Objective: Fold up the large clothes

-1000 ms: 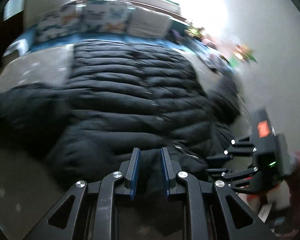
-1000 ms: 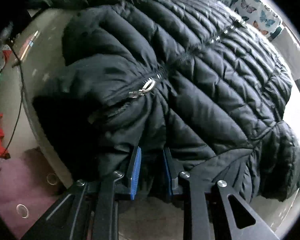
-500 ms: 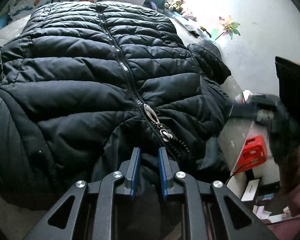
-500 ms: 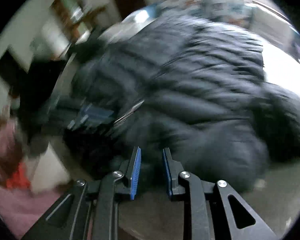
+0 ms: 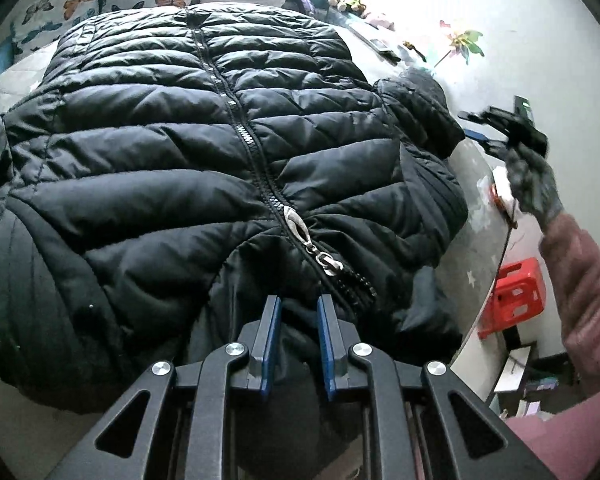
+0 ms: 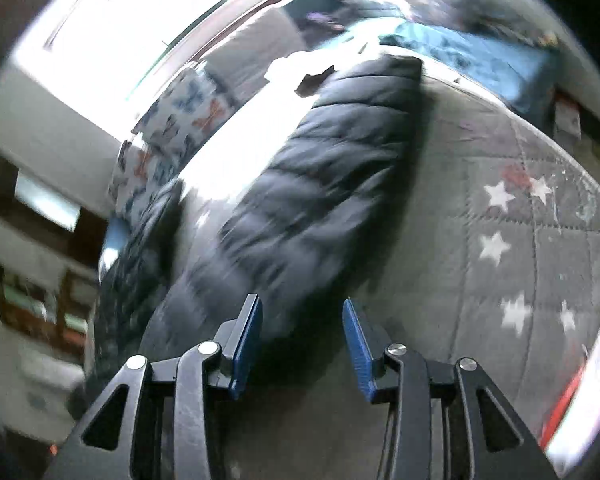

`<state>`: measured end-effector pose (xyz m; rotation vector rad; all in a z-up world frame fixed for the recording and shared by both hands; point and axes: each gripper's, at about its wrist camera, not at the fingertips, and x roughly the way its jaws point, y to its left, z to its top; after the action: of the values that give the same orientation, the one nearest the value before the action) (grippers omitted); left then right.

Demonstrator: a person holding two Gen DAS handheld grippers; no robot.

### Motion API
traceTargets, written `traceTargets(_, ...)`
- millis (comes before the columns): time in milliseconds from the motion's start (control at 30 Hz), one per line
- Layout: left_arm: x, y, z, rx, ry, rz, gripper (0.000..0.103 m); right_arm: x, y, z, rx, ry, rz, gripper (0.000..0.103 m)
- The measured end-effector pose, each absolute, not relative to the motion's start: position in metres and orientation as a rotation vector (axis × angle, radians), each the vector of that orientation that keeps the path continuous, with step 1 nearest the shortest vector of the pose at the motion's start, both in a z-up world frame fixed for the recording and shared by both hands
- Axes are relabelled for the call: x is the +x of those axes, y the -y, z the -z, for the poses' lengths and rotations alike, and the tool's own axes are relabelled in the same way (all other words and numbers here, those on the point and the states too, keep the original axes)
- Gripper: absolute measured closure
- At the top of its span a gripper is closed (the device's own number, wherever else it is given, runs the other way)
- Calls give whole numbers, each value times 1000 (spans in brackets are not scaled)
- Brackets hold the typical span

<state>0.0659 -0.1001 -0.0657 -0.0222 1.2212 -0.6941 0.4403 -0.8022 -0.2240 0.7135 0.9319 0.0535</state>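
Black puffer jacket (image 5: pixel 204 152): spread zipped on grey star-print bedspread (image 6: pixel 520 240). Left gripper (image 5: pixel 298 320) at 6 o'clock, fingers pinching its hem. Right gripper (image 6: pixel 302 320) at jacket's 3 o'clock: jaws opening, blurred sleeve (image 6: pixel 320 184) ahead, nothing gripped.

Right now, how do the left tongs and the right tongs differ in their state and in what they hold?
The left tongs are nearly shut, pinching the hem of the black puffer jacket beside its zipper pull; the right tongs stand apart and are opening, with nothing pinched. The left tongs are at the jacket's bottom edge; the right tongs hover by its sleeve over the star-patterned quilt. Both have blue pads and black arms.
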Motion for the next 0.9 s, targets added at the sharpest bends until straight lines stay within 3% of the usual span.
traceTargets(333, 75, 85, 32, -42, -1203, 665, 81, 482, 860, 252, 956, -850, -91, 57)
traceTargets(400, 79, 80, 26, -57, -1190, 651, 81, 484, 865, 255, 987, -825, -98, 70)
traceTargets(433, 84, 77, 23, -72, -1181, 642, 81, 486, 867, 257, 993, -827, -96, 85)
traceTargets(533, 96, 71, 16, -96, -1168, 616, 81, 487, 878, 246, 1029, -772, -109, 92)
traceTargets(667, 106, 73, 20, -110, -1174, 621, 81, 482, 888, 219, 1024, -678, -118, 93)
traceTargets(900, 112, 91, 40, -110, -1225, 656, 81, 489, 884, 240, 989, -766, -73, 89)
